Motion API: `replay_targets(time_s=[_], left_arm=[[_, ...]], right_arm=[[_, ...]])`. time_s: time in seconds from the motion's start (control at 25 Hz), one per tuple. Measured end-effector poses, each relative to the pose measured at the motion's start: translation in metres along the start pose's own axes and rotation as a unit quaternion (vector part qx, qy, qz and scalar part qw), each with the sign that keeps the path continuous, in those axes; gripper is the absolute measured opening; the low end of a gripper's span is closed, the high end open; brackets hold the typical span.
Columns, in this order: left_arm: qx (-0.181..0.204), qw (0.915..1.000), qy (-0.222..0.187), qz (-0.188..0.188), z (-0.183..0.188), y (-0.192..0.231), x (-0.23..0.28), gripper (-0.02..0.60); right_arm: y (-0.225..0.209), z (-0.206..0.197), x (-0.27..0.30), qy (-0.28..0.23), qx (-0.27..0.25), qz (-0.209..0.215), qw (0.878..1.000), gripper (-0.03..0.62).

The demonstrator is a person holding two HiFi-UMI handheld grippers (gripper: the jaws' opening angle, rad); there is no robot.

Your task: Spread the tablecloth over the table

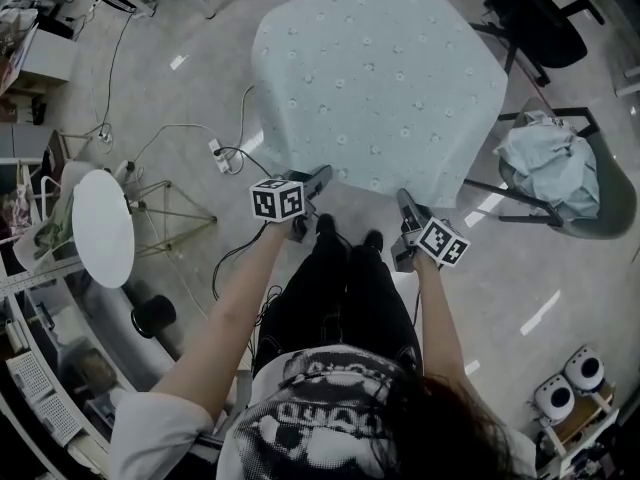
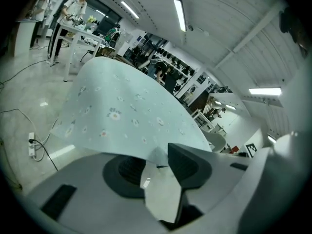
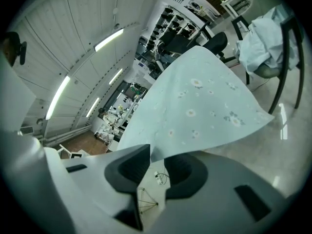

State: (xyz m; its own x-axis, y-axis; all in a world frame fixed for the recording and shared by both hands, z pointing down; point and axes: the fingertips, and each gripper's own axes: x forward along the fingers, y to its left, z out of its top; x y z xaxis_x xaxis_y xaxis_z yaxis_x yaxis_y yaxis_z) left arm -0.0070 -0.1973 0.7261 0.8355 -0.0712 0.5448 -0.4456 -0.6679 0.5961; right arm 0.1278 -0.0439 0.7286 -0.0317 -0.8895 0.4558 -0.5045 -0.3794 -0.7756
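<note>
The pale blue flowered tablecloth [image 1: 380, 78] lies over the table and hangs down its near side. In the head view my left gripper [image 1: 322, 176] and right gripper [image 1: 404, 198] both point at the near hem, a little apart from each other. In the left gripper view the tablecloth [image 2: 122, 111] has its hem dipping between the tips of the left gripper [image 2: 157, 156]. A clear gap shows there, so the jaws are open. In the right gripper view the tablecloth [image 3: 204, 106] comes to a point between the tips of the right gripper [image 3: 157, 156], also with floor showing through the gap.
A dark chair [image 1: 590, 183] with a light cloth bundle [image 1: 545, 163] stands close to the table's right side. A black office chair [image 1: 535, 13] is at the far right. A power strip [image 1: 218, 153] with cables lies on the floor at left, near a white round stool [image 1: 102, 226].
</note>
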Motion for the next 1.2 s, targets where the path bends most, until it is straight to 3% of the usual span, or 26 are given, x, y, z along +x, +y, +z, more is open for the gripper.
replay_targets(time_s=[0.28,0.56,0.84,1.04,1.2], left_arm=[[0.057,0.9978,0.033,0.0,-0.038,-0.019,-0.029,0.137],[0.069,0.9976,0.01,0.007,-0.048,-0.046,-0.057,0.129],[0.047,0.9954,-0.071,0.043,-0.029,-0.066,-0.097,0.127],[0.04,0.9865,-0.143,0.07,-0.008,-0.08,-0.131,0.126],[0.025,0.979,-0.177,0.097,-0.007,-0.083,-0.158,0.126]], right_arm=[[0.002,-0.014,-0.038,0.025,-0.027,0.003,0.999,0.078],[0.026,0.001,-0.059,0.016,-0.053,0.027,0.998,0.072],[0.089,0.012,-0.059,0.045,-0.167,0.088,0.981,0.06],[0.133,0.007,-0.06,0.069,-0.234,0.141,0.96,0.049],[0.16,0.002,-0.061,0.086,-0.267,0.174,0.944,0.04]])
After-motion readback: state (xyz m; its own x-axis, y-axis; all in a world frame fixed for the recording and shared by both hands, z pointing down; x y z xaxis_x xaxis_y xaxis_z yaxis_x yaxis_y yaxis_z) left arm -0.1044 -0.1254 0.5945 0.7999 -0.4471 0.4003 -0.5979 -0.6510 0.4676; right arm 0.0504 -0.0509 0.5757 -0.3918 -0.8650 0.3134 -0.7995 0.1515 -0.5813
